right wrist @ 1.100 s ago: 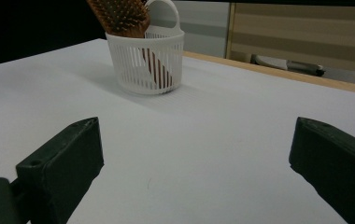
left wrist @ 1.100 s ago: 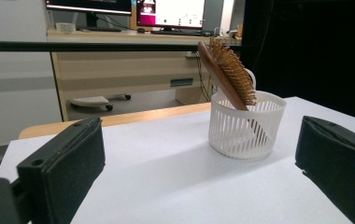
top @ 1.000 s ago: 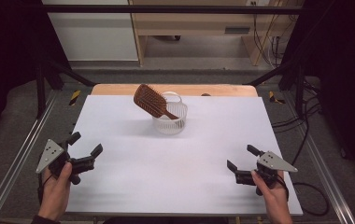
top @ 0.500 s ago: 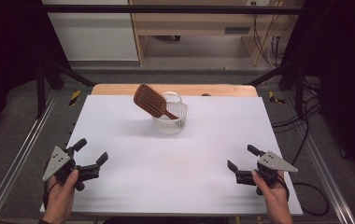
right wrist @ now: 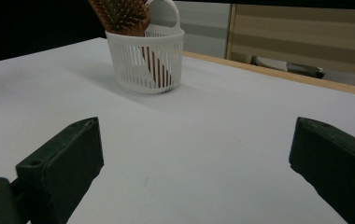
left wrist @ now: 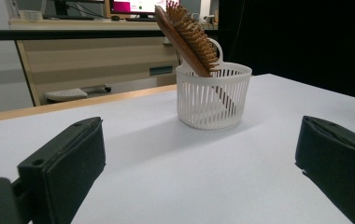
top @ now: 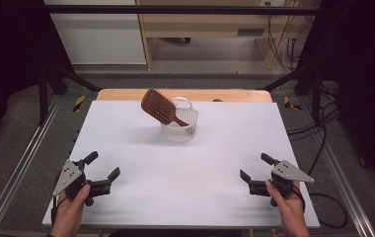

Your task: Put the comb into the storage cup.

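High view: at twelve o'clock on the white desk (top: 126, 148), a wooden hairbrush (top: 160, 105) leans in a white basket (top: 179, 128); left gripper (top: 102, 172) at seven and right gripper (top: 254, 168) at five rest spread wide, holding nothing.

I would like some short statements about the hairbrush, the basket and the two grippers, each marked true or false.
1. The wooden hairbrush stands handle-down in the white slotted basket. True.
2. The left gripper is shut on the hairbrush. False: its jaws stand open above the white table, far from the brush.
3. The right gripper is open and holds nothing. True.
4. The basket lies tipped on its side. False: it stands upright on the table.
5. The brush head leans out over the basket rim. True.
6. The basket stands at the near edge of the table, between the two hands. False: it stands toward the far side, well beyond both grippers.
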Action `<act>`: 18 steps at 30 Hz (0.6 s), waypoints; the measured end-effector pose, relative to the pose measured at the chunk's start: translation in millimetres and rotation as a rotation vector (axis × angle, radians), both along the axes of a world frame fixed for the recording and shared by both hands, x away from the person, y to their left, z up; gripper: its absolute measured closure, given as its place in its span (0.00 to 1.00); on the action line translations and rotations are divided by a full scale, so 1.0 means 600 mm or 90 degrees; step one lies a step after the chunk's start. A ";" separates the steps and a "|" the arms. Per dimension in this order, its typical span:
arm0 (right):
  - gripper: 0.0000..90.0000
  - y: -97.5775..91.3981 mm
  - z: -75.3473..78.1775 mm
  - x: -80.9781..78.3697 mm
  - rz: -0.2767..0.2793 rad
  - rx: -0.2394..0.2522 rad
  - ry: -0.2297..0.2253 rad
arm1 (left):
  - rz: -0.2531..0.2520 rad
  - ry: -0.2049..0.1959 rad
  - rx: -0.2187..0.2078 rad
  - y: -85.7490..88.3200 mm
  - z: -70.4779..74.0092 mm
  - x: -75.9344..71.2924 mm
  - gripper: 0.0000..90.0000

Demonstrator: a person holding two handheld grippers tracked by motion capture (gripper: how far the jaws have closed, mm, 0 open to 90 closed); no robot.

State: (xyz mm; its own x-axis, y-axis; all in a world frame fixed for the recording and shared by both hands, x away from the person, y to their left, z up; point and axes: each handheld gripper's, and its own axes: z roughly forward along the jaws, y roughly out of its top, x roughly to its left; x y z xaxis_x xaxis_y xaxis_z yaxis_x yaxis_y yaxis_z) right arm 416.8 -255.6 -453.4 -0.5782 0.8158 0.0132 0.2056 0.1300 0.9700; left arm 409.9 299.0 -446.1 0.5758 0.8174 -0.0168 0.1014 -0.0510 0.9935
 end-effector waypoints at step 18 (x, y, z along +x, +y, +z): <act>0.03 0.012 -0.007 0.003 0.015 0.004 -0.007 | -0.007 0.000 -0.018 0.005 -0.011 -0.009 0.02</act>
State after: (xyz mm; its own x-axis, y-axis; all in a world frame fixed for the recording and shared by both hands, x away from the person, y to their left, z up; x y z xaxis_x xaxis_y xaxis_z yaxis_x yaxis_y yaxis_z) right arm 418.5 -248.7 -457.4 -0.5980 0.8014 0.0126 0.1923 0.1283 0.9729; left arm 404.6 302.2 -452.7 0.5843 0.8106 -0.0397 0.1007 -0.0239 0.9946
